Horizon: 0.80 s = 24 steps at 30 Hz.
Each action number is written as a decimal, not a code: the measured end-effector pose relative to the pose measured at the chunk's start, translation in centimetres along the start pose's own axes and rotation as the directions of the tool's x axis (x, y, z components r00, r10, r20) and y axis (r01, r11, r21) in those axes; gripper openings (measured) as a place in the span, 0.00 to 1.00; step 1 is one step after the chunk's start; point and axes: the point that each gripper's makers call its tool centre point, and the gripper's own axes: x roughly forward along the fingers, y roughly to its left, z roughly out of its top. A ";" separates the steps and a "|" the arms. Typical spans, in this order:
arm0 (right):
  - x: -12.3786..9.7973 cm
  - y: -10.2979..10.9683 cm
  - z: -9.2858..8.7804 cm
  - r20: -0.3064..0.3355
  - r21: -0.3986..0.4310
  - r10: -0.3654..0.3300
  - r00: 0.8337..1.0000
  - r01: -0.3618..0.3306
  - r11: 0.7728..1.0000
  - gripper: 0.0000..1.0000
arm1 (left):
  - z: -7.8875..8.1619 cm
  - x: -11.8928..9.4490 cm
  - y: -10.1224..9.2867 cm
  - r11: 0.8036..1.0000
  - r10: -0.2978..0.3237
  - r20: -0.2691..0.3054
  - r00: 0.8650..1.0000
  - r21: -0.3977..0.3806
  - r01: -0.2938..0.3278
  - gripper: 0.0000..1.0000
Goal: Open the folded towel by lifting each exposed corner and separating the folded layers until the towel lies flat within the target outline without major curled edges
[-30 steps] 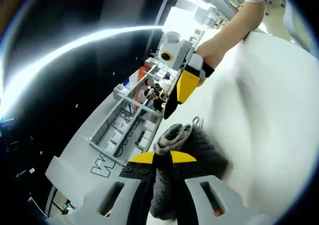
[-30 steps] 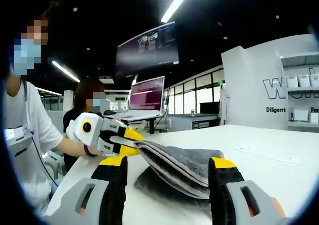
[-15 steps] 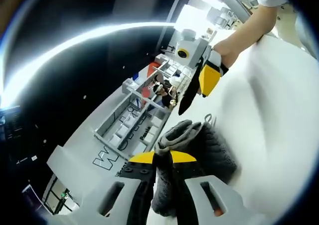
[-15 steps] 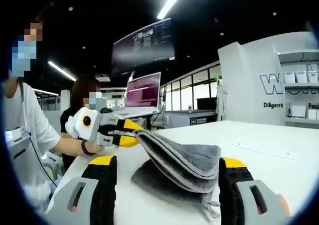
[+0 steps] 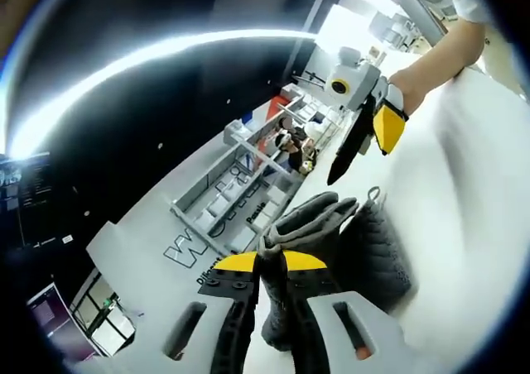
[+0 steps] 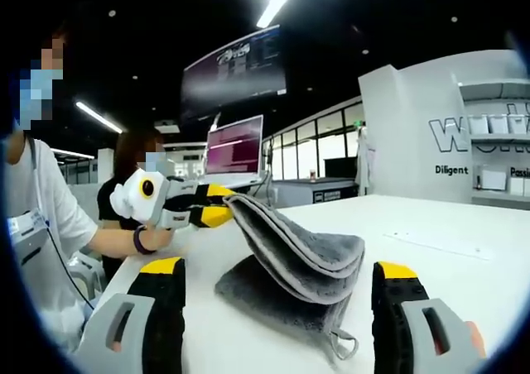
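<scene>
In the right gripper view, a person in a white short-sleeved shirt (image 6: 37,200) stood at the far left, one hand holding the left gripper (image 6: 222,204), grey-bodied with yellow-and-black jaws. Those jaws were closed on a corner of the dark grey folded terry towel (image 6: 290,266), lifting its upper layers off the white table (image 6: 464,250) while the bottom layer lay flat. A small hanging loop (image 6: 342,346) showed at the towel's near edge. Behind it stood a laptop with a lit purple screen (image 6: 234,147). The right gripper (image 6: 281,320) hovered with jaws spread wide, one either side of the towel, holding nothing.

In the left gripper view, the left gripper (image 5: 270,266) pinched the towel (image 5: 364,242) edge between its closed jaws; the right gripper (image 5: 364,138) hung open above, apart from the cloth.
</scene>
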 end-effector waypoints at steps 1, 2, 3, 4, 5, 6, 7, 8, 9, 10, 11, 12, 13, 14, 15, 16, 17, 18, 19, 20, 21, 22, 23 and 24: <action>0.0 0.0 0.0 -0.001 0.001 0.000 1.000 0.000 1.000 0.96 | -0.1 0.0 0.1 1.000 0.004 -0.002 1.000 -0.004 -0.004 0.09; 0.0 0.0 0.0 -0.001 0.000 0.000 1.000 0.000 1.000 0.96 | -0.1 0.0 0.1 1.000 0.005 -0.004 1.000 -0.009 -0.006 0.09; 0.0 0.0 -0.1 -0.003 0.000 0.000 1.000 0.000 1.000 0.96 | -0.1 0.0 0.2 1.000 0.007 -0.005 1.000 -0.011 -0.007 0.09; 0.0 0.0 -0.1 -0.003 -0.001 -0.001 1.000 0.001 1.000 0.97 | -0.2 0.0 0.2 1.000 0.011 -0.009 1.000 -0.014 -0.011 0.09; 0.0 0.0 -0.1 -0.003 -0.001 -0.001 1.000 0.001 1.000 0.97 | -0.3 -0.1 0.3 1.000 0.016 -0.013 1.000 -0.015 -0.016 0.09; 0.0 0.0 -0.1 -0.004 -0.001 -0.002 1.000 0.002 1.000 0.97 | -0.4 -0.1 0.4 1.000 0.018 -0.015 1.000 -0.016 -0.018 0.09; 0.0 0.0 -0.2 -0.005 0.000 -0.002 1.000 0.002 1.000 0.97 | -0.5 0.0 0.5 1.000 0.021 -0.019 1.000 -0.020 -0.021 0.09; 0.0 0.0 -0.2 -0.005 0.000 -0.002 1.000 0.002 1.000 0.97 | -0.6 0.0 0.5 0.999 0.021 -0.025 0.999 -0.026 -0.022 0.09; 0.0 0.0 -0.2 -0.006 0.000 -0.002 1.000 0.002 1.000 0.98 | -0.8 0.0 0.6 0.999 0.022 -0.030 0.999 -0.033 -0.023 0.09; 0.0 0.0 -0.2 -0.006 0.001 -0.001 1.000 0.001 1.000 0.98 | -0.9 0.0 0.7 0.999 0.024 -0.030 0.999 -0.039 -0.025 0.09; 0.0 0.0 -0.2 -0.007 0.001 -0.001 1.000 0.001 1.000 0.98 | -1.0 0.0 0.8 0.998 0.026 -0.033 0.999 -0.048 -0.028 0.09; 0.0 0.0 -0.2 -0.007 0.001 -0.001 1.000 0.001 1.000 0.98 | -1.1 0.0 0.9 0.998 0.030 -0.037 0.999 -0.055 -0.032 0.09; 0.0 0.0 -0.3 -0.009 0.001 -0.001 1.000 0.001 1.000 0.98 | -1.2 0.0 1.0 0.998 0.034 -0.042 0.999 -0.059 -0.036 0.09; 0.0 0.1 -0.3 -0.009 0.000 -0.001 1.000 0.001 1.000 0.98 | -1.3 0.0 1.2 0.997 0.039 -0.046 0.998 -0.063 -0.041 0.09; 0.0 0.1 -0.2 -0.009 0.000 -0.001 1.000 0.001 1.000 0.98 | -1.5 0.0 1.3 0.996 0.043 -0.051 0.998 -0.071 -0.047 0.09; 0.0 0.1 -0.3 -0.009 0.000 0.000 1.000 0.000 1.000 0.98 | -1.5 -0.1 1.4 0.996 0.045 -0.053 0.998 -0.077 -0.049 0.09; 0.0 0.1 -0.2 -0.009 0.000 0.000 1.000 0.000 1.000 0.98 | -1.7 -0.1 1.7 0.994 0.050 -0.059 0.997 -0.092 -0.055 0.09; 0.0 0.1 -0.2 -0.008 0.000 0.000 1.000 0.000 1.000 0.98 | -1.9 -0.1 1.8 0.993 0.053 -0.063 0.997 -0.099 -0.059 0.09; 0.0 0.1 -0.2 -0.009 0.000 -0.001 1.000 0.001 1.000 0.98 | -2.0 -0.1 2.0 0.992 0.057 -0.067 0.996 -0.107 -0.064 0.09; 0.0 0.2 -0.2 -0.009 0.000 -0.001 1.000 0.001 1.000 0.98 | -2.1 -0.1 2.0 0.992 0.058 -0.068 0.996 -0.108 -0.066 0.09; 0.0 0.2 -0.3 -0.010 0.001 0.000 1.000 0.000 1.000 0.98 | -2.2 -0.1 2.1 0.991 0.063 -0.072 0.995 -0.113 -0.070 0.09; 0.0 0.2 -0.3 -0.011 0.001 0.001 1.000 -0.001 1.000 0.98 | -2.3 -0.1 2.3 0.989 0.065 -0.076 0.995 -0.128 -0.074 0.09; 0.0 0.2 -0.3 -0.011 0.001 0.002 1.000 -0.002 1.000 0.98 | -2.4 -0.1 2.3 0.988 0.065 -0.077 0.995 -0.134 -0.075 0.09; 0.0 0.2 -0.3 -0.012 0.001 0.003 1.000 -0.003 1.000 0.98 | -2.5 -0.2 2.4 0.987 0.067 -0.080 0.995 -0.141 -0.078 0.09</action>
